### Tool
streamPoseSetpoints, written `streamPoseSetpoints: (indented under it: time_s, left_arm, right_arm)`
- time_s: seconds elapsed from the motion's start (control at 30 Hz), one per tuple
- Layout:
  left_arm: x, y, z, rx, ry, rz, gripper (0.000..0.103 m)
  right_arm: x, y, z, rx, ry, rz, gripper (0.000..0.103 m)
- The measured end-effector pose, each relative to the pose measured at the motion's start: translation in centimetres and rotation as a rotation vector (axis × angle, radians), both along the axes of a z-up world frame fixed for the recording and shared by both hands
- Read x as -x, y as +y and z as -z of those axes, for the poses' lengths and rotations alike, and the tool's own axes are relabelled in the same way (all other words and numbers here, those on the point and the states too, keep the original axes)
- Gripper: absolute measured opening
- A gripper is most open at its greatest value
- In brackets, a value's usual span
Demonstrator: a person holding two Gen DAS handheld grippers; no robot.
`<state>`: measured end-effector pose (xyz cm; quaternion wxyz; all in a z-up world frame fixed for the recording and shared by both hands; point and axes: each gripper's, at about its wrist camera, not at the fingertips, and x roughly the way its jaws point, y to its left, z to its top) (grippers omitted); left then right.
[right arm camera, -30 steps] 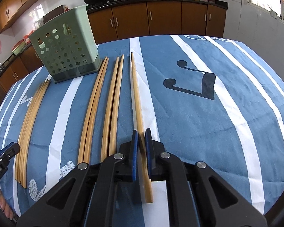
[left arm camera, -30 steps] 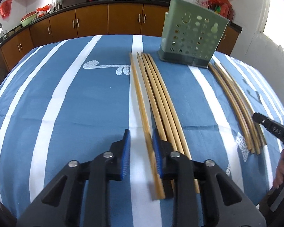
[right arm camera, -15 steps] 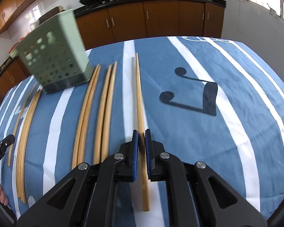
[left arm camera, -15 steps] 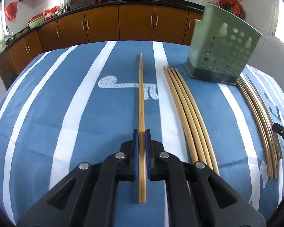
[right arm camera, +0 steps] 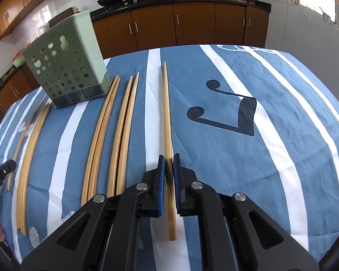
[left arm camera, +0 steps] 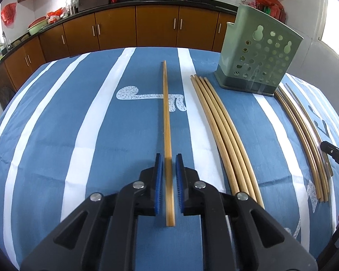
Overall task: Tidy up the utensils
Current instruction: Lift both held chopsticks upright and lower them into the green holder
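While my left gripper [left arm camera: 169,167] has let go, jaws parted around its chopstick [left arm camera: 167,122]; my right gripper [right arm camera: 168,167] stays pinched on another chopstick [right arm camera: 167,117], bound for the caddy [right arm camera: 65,67].

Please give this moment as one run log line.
left gripper: open around left chopstick | right gripper: shut on right chopstick | holder: upright
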<state>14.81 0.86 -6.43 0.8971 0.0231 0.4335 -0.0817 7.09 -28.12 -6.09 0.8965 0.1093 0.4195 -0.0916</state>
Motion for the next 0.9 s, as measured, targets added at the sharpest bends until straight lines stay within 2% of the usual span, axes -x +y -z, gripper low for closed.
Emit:
streamPoseSetpoints:
  time_s: [0.13, 0.23, 0.43, 0.63, 0.73, 0.9]
  left_arm:
    - [0.1, 0.2, -0.3, -0.002, 0.009, 0.001, 0.008]
    - [0.8, 0.6, -1.5, 0.004, -0.024, 0.002, 0.008]
    - [2.0, 1.7, -5.6, 0.037, -0.129, -0.014, 0.008]
    - [3.0, 3.1, -10.4, 0.097, -0.269, -0.057, 0.008]
    - [3.2, 3.5, -12.1, 0.119, -0.315, -0.069, 0.008]
    - [3.2, 3.7, -14.2, 0.124, -0.364, -0.080, 0.008]
  right_arm:
    - [0.4, -0.4, -0.7, -0.028, -0.022, 0.004, 0.008]
    - [1.0, -0.5, -2.2, -0.021, -0.071, 0.003, 0.008]
    - [2.3, -1.0, -5.2, -0.017, -0.174, 0.016, 0.008]
    - [3.2, -1.6, -8.4, -0.015, -0.287, 0.036, 0.008]
    - [3.6, -1.8, -10.1, -0.006, -0.340, 0.040, 0.008]
    - [3.7, -1.9, -11.5, 0.008, -0.375, 0.042, 0.008]
